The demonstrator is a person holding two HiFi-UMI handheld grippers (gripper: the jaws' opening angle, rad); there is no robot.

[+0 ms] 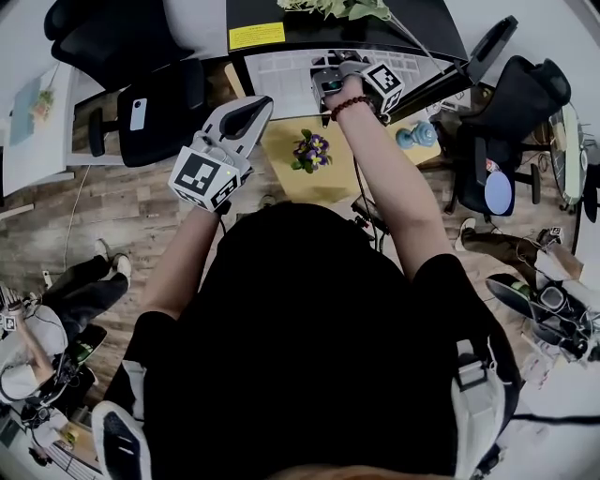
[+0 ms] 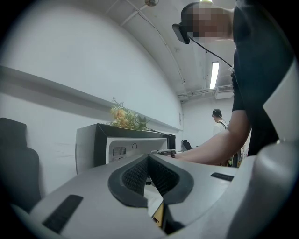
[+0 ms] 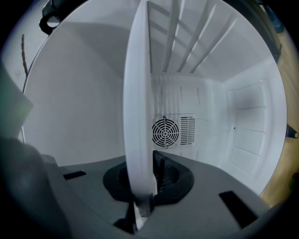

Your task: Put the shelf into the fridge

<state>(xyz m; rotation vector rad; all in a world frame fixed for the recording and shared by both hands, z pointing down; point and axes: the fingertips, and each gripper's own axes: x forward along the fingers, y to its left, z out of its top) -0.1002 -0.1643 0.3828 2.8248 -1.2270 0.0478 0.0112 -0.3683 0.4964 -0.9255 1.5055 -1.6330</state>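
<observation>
The white shelf [image 3: 138, 116] stands edge-on in the right gripper view, its slats fanning out at the top. My right gripper [image 3: 145, 186] is shut on its near edge. Behind it lies the fridge's white inside [image 3: 233, 130], with a round fan grille [image 3: 165, 132] on the back wall. In the head view my right gripper [image 1: 330, 84] reaches in under the fridge's black top [image 1: 328, 23]. My left gripper [image 1: 246, 114] hangs shut and empty to the left of the fridge. The left gripper [image 2: 149, 170] view shows the fridge [image 2: 93, 144] from outside.
The fridge door [image 1: 487, 52] stands open at the right. A low yellow table [image 1: 281, 178] below the fridge carries a flower pot [image 1: 311, 150] and a blue object [image 1: 417, 136]. Black office chairs [image 1: 155, 103] [image 1: 511, 112] flank it. A person [image 1: 84, 281] sits at the left.
</observation>
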